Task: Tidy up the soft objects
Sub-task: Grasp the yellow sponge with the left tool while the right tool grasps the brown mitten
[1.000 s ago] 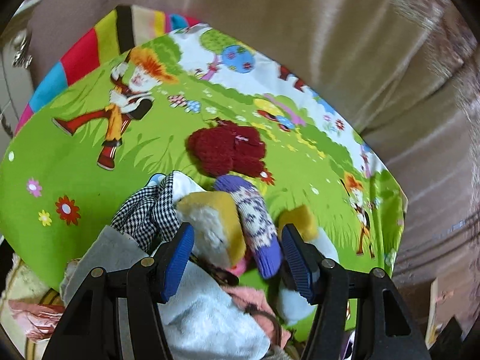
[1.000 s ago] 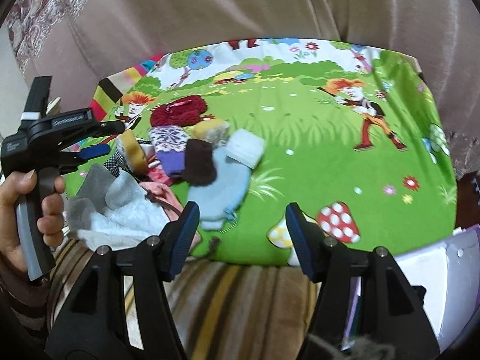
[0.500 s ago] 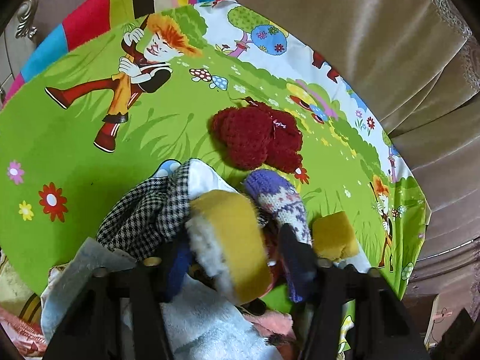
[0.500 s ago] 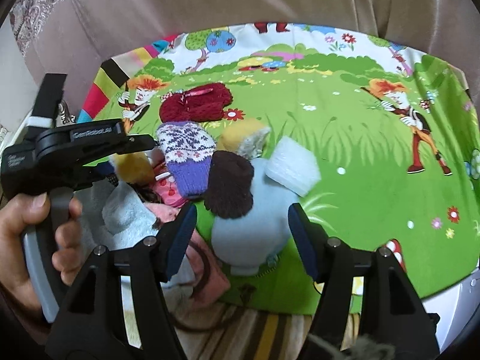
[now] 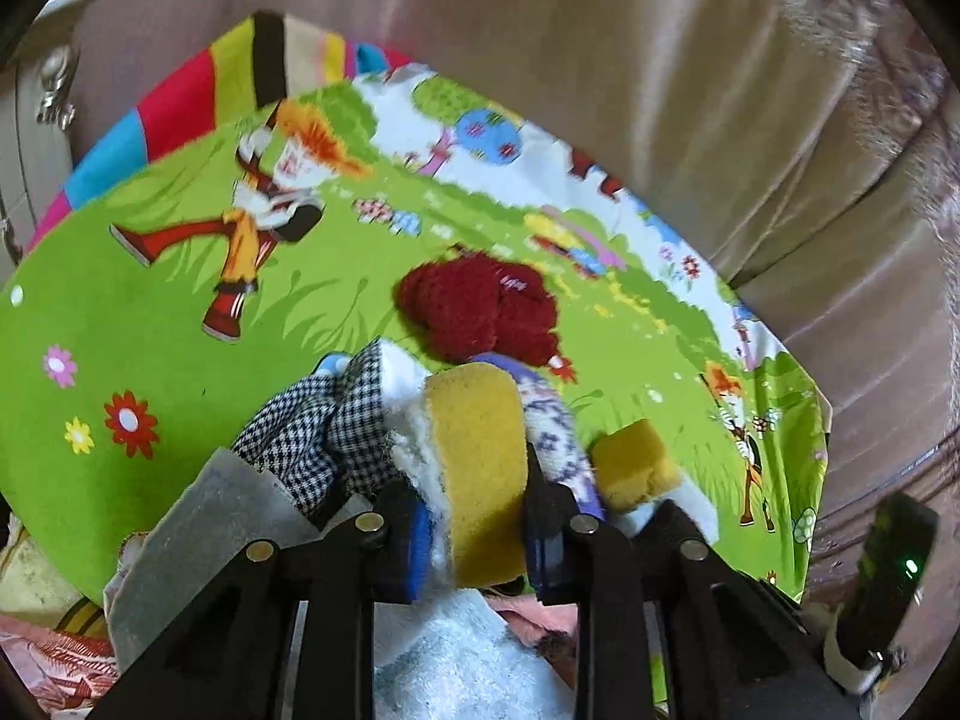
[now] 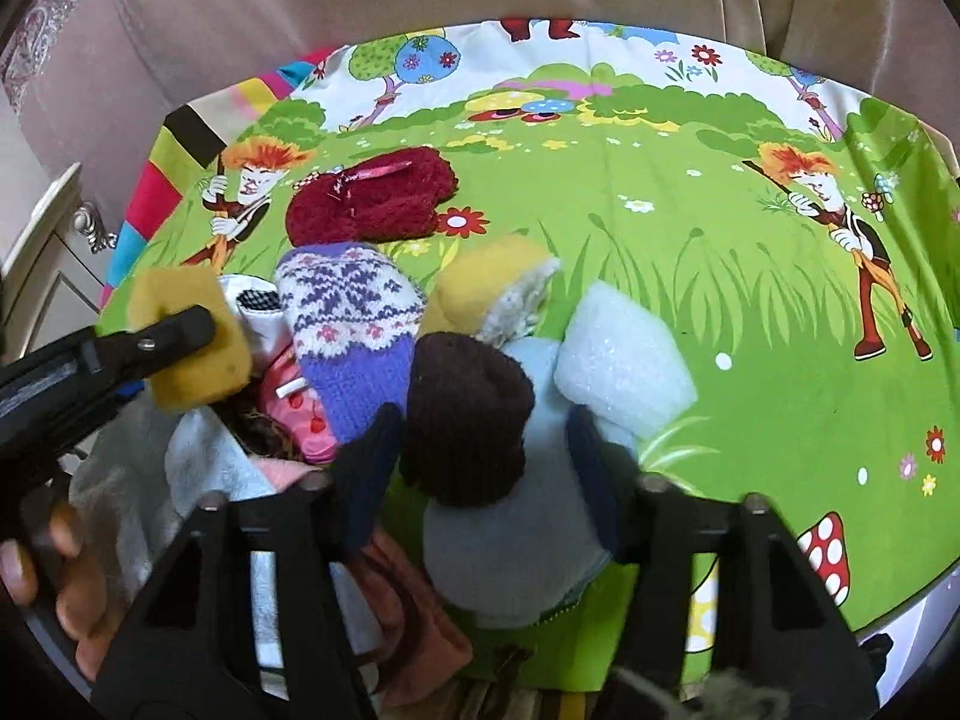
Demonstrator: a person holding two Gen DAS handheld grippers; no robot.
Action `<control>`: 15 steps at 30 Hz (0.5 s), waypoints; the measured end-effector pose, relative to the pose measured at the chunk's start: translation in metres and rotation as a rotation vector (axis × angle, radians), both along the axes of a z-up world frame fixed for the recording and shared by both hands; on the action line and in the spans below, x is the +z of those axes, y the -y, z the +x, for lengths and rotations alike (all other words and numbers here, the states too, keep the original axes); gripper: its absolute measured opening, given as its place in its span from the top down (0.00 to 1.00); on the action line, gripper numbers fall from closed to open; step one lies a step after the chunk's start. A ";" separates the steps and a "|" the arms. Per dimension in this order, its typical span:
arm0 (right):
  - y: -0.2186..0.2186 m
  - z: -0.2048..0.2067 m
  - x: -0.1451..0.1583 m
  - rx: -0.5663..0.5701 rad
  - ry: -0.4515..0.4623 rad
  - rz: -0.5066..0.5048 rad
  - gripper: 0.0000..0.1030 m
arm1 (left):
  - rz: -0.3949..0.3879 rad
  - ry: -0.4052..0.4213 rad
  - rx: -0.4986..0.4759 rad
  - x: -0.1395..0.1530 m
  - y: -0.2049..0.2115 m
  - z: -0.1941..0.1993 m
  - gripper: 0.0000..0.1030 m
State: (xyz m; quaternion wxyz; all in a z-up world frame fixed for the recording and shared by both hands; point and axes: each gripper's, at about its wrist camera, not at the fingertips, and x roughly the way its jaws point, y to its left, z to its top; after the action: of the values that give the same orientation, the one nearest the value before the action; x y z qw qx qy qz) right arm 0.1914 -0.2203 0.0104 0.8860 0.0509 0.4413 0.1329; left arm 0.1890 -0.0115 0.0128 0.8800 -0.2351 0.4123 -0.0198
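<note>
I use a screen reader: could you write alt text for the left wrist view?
The left gripper is closing its jaws on a yellow sponge atop a pile of soft items on a cartoon-printed green cloth. A dark red knit slipper lies beyond.

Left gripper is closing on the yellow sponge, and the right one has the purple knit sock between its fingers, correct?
Not quite. The right gripper is closing around the brown sock and light blue one, per the right wrist view. The left gripper does pinch the yellow sponge.
</note>
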 end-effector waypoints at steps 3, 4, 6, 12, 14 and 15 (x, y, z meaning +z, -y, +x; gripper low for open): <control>-0.004 0.002 -0.004 0.013 -0.010 -0.008 0.68 | 0.025 0.043 -0.013 0.008 0.007 -0.005 0.75; -0.005 0.002 -0.005 0.016 -0.007 -0.013 0.71 | 0.037 0.059 -0.021 0.010 0.009 -0.006 0.75; -0.005 -0.002 -0.002 0.017 0.009 -0.018 0.73 | 0.034 0.078 -0.032 0.011 0.011 -0.009 0.75; 0.003 -0.021 0.011 -0.005 0.069 -0.009 0.74 | 0.013 0.115 -0.053 0.015 0.016 -0.016 0.75; 0.008 -0.026 0.014 -0.017 0.081 -0.003 0.74 | 0.020 0.146 -0.062 0.021 0.021 -0.023 0.75; 0.011 -0.029 0.015 -0.025 0.087 0.000 0.74 | 0.019 0.154 -0.066 0.023 0.023 -0.026 0.75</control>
State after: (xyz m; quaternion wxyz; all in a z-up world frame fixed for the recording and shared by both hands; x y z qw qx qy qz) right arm 0.1625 -0.2313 0.0255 0.9059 0.0505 0.4018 0.1237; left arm 0.1625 -0.0340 0.0354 0.9102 -0.2107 0.3509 -0.0631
